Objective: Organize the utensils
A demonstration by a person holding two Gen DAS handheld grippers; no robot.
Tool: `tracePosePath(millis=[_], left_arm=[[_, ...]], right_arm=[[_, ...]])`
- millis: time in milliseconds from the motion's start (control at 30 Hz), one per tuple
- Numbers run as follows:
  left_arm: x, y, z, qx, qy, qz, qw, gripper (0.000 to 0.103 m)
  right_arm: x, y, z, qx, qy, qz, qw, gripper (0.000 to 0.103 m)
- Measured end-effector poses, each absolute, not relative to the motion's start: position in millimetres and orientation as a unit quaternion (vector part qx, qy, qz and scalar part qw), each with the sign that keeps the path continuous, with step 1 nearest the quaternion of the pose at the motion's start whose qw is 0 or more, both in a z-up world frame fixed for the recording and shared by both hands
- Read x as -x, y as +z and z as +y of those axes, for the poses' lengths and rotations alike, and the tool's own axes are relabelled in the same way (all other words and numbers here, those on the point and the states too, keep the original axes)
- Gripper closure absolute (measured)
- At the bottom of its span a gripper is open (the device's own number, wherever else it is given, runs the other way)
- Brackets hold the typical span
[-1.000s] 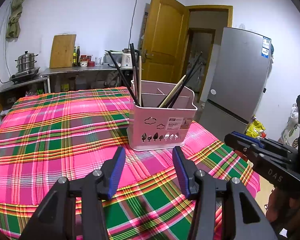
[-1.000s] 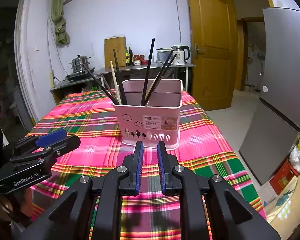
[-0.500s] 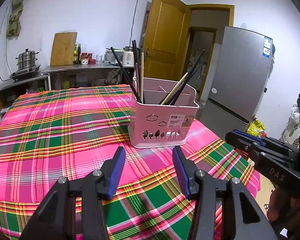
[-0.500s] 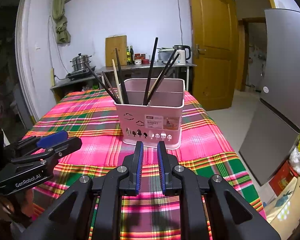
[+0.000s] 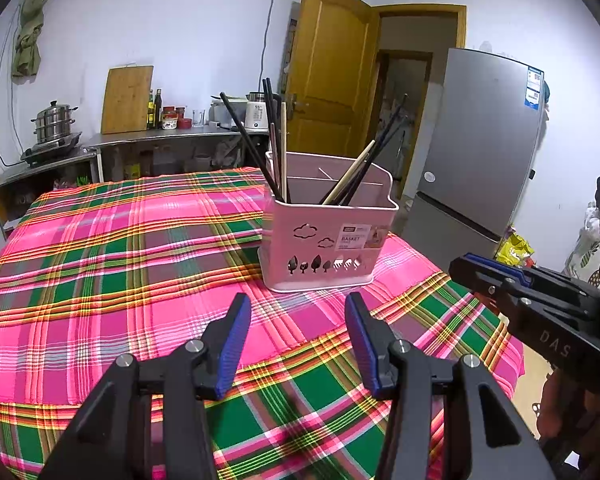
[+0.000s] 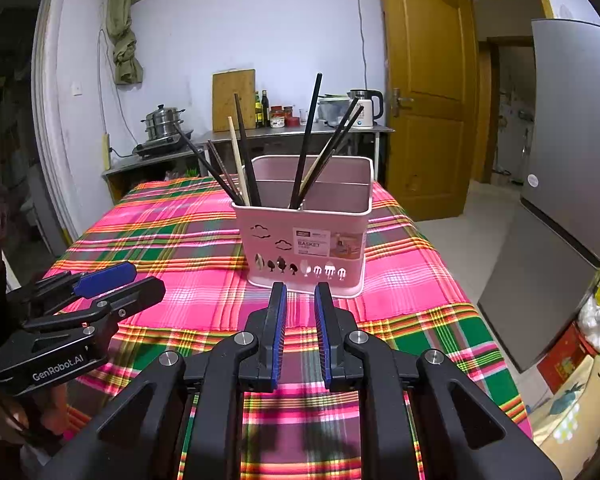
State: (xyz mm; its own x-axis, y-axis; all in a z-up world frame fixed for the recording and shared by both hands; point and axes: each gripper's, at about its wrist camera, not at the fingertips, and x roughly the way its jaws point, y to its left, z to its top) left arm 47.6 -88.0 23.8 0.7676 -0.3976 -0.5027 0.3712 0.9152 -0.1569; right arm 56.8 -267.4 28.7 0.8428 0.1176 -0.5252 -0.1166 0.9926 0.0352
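Standing on the plaid tablecloth (image 5: 100, 264), the pink basket (image 5: 324, 244) serves as landmark. Left of it, the left gripper (image 5: 298, 308) hovers with its jaws spread wide and nothing between them. Chopsticks (image 6: 244, 156) lean inside the basket's compartments. Just before the basket, toward its right, the right gripper (image 6: 300, 296) keeps a narrow gap, empty too.

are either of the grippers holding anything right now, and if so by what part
Nothing is held. The left gripper and right gripper both stand open and empty, short of the pink basket.
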Motion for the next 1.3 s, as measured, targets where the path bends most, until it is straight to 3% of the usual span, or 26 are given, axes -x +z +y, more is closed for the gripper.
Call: tracePosePath(millis=[1300], left_arm=[[-44.4, 22.0, -86.0, 0.016, -0.206, 0.277, 0.938, 0.052]], right_arm=[[-54.4, 27.1, -266.6, 0.003, 0.062, 0.278, 0.959, 0.089]])
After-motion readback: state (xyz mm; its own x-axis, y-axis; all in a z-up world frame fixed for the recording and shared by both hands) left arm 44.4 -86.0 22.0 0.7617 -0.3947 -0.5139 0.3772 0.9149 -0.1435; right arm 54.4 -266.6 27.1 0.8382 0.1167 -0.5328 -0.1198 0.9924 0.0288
